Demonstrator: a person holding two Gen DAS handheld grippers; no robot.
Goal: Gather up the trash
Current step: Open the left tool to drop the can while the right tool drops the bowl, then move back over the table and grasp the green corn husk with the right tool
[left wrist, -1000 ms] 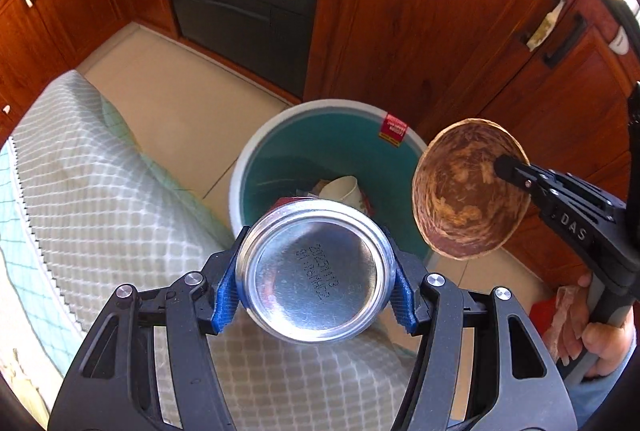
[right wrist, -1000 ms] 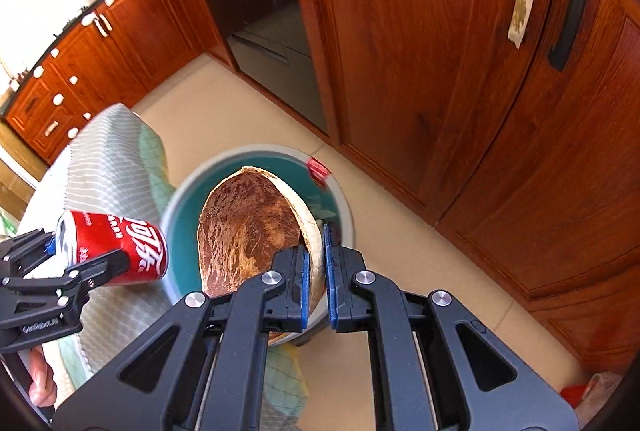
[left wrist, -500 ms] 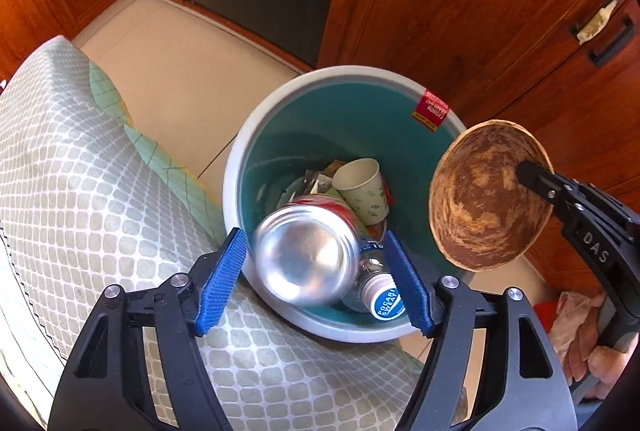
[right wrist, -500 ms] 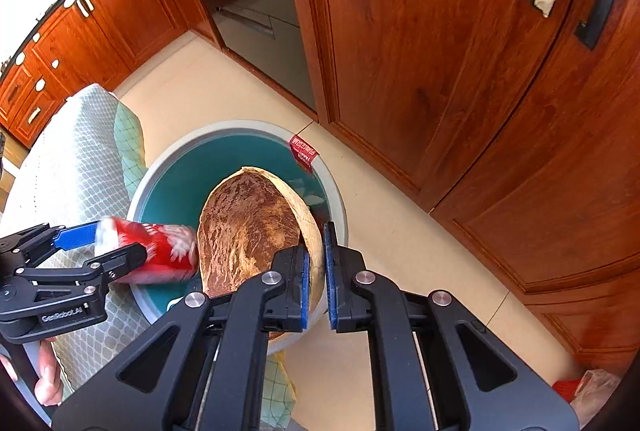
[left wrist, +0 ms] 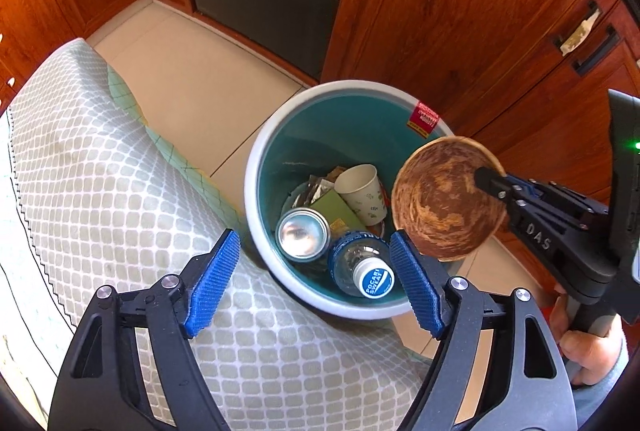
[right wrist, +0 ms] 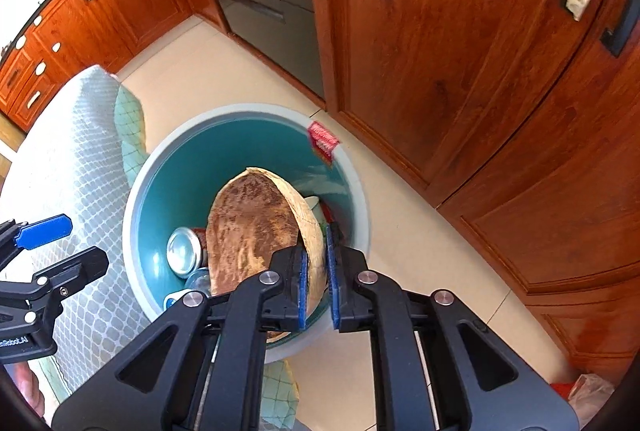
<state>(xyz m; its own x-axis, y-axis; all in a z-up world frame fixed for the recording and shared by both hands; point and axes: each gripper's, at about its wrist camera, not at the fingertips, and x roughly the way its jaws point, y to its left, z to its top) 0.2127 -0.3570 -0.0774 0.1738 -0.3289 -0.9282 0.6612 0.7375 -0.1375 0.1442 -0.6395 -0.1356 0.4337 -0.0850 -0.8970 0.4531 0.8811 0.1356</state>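
Can (left wrist: 304,233) dropped into bin (left wrist: 256,191); left gripper (left wrist: 316,281) spread empty; right gripper (right wrist: 317,271) loosening on bowl (right wrist: 256,227).

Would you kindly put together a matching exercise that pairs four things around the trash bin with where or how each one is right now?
Things:
1. soda can
2. brown bowl
3. left hand-held gripper
4. paper cup

States:
A. open, with nothing between its pads
B. lying in the bin, shiny end up
C. lying in the bin, white with a small print
D. between the pads of the right hand-held gripper, whose jaws have just been opening, above the bin

Pairs: 1-B, 2-D, 3-A, 4-C
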